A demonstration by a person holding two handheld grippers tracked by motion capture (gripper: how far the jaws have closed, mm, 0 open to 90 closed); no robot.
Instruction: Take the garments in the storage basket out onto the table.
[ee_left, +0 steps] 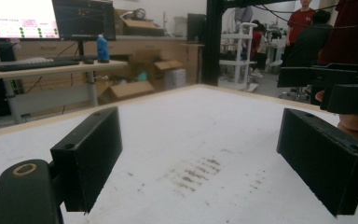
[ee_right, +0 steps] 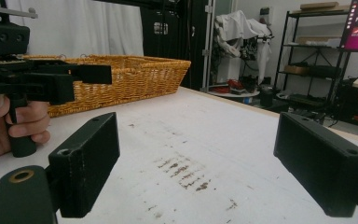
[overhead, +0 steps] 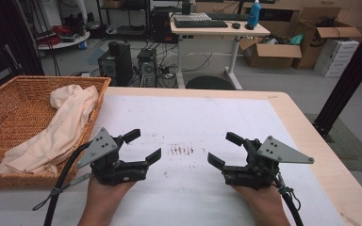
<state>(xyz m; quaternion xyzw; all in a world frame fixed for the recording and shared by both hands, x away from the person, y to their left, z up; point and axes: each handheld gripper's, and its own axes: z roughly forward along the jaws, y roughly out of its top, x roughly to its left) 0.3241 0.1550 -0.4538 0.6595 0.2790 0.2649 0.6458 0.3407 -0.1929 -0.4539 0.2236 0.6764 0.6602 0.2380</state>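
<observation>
A hand holds my left gripper [overhead: 143, 146] low over the white table [overhead: 188, 117], left of a brown stain [overhead: 181, 149]; its jaws stand wide apart with nothing between them. My right gripper [overhead: 225, 149] sits opposite, right of the stain, also open and empty. In the left gripper view my own jaws frame bare table and the stain [ee_left: 193, 172], with the other gripper [ee_left: 335, 86] at the right edge. From the right gripper view, the other gripper [ee_right: 32, 81] and its hand are at the left. A cream cloth [overhead: 59, 129] lies in the wicker basket [overhead: 9, 117].
The wicker basket [ee_right: 121, 74] stands on the table's left side, its cloth draped toward the right rim. Beyond the table's far edge are a desk [overhead: 217, 28], computer towers [overhead: 115, 63] and cardboard boxes [overhead: 273, 52]. A black post [overhead: 349, 75] rises at right.
</observation>
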